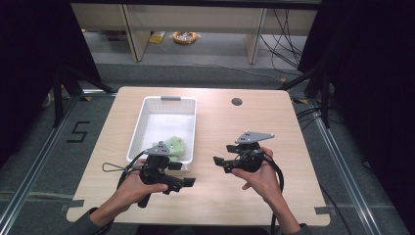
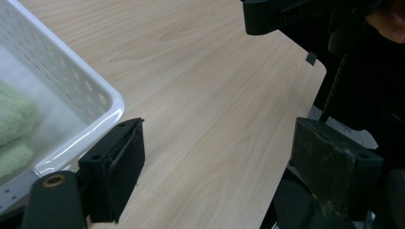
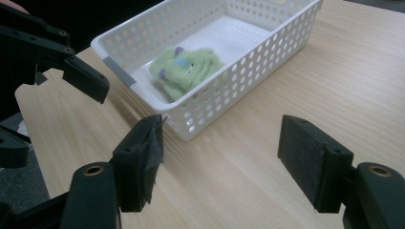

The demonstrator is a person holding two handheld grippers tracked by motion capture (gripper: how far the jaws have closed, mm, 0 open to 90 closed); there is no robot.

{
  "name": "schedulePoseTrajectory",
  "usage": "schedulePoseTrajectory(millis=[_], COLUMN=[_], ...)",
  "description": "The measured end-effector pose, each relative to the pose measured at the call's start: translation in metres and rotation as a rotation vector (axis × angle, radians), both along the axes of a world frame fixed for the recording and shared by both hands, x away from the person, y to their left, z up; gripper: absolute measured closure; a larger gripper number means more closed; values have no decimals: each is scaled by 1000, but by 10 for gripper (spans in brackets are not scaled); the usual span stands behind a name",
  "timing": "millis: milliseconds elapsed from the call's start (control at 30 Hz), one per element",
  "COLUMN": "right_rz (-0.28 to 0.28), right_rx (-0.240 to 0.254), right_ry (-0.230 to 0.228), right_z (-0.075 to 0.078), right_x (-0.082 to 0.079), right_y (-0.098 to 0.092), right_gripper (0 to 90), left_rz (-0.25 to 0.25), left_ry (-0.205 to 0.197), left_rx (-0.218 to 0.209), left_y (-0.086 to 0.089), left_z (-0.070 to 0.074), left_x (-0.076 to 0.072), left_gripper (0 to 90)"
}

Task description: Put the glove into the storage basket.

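Here both the left hand-held gripper [image 2: 217, 157] and right hand-held gripper [image 3: 219, 157] gape wide, empty, beside the white basket [image 3: 239, 90].

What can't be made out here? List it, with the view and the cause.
- Green plush toy: its far side, hidden by the white basket wall in the right gripper view; cut off by the edge in the left gripper view.
- Yellow item on the floor: too small in the high view.
- Left gripper: its jaws overlap in the high view.
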State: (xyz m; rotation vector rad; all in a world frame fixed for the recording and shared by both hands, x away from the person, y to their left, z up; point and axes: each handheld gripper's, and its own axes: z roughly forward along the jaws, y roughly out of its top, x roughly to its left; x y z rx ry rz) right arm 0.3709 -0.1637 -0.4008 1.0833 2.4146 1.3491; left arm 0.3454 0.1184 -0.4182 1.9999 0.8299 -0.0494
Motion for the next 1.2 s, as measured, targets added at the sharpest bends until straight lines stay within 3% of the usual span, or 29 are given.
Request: schedulePoseTrajectory(millis=[133, 167, 300, 400, 467, 533, 567, 700, 733, 800, 933, 1000, 1133, 1200], right_rz=[-8, 12, 4, 2, -5, -3, -2, 9, -10, -10, -1, -11, -16, -11], right_rx=[4, 12, 18, 22, 6, 20, 22, 15, 27, 19, 27, 35, 21, 38], right_ry=[8, -14, -17, 5, -6, 10, 22, 4, 38, 14, 17, 43, 27, 32], right_z=[-2, -4, -9, -13, -16, -19, -20, -26, -27, -30, -34, -35, -37, -39], right_x=[-7, -6, -11, -16, -18, -20, -22, -24, -27, -28, -29, -32, -34, -36], right_y=[-5, -6, -10, -12, -14, -15, -16, -20, -19, -22, -25, -26, -30, -30], right_gripper=[330, 329, 328, 327, 328, 327, 327, 327, 326, 326, 324, 323, 322, 320], left_rz=[-5, -6, -2, -7, -18, -4, -21, -19, -28, -37, -40, -41, -46, -50], left_ry=[6, -9, -21, -14, -33, -35, -44, -46, -55, -66, -68, -65, -72, -74], left_rx=[-4, 4, 5, 11, 15, 18, 18, 39, 42, 49, 60, 62, 61, 62], left_y=[-2, -3, -5, -6, -7, -8, -8, -12, -12, -14, -17, -18, -18, -19], left_z=[-5, -6, -10, -13, -15, -17, -18, -23, -23, -26, -31, -33, -35, -37], left_x=[-2, -2, -6, -8, -9, -11, -11, -17, -17, -21, -24, -25, -27, -27], left_gripper=[185, 185, 185, 187, 188, 188, 188, 188, 188, 188, 188, 188, 188, 188])
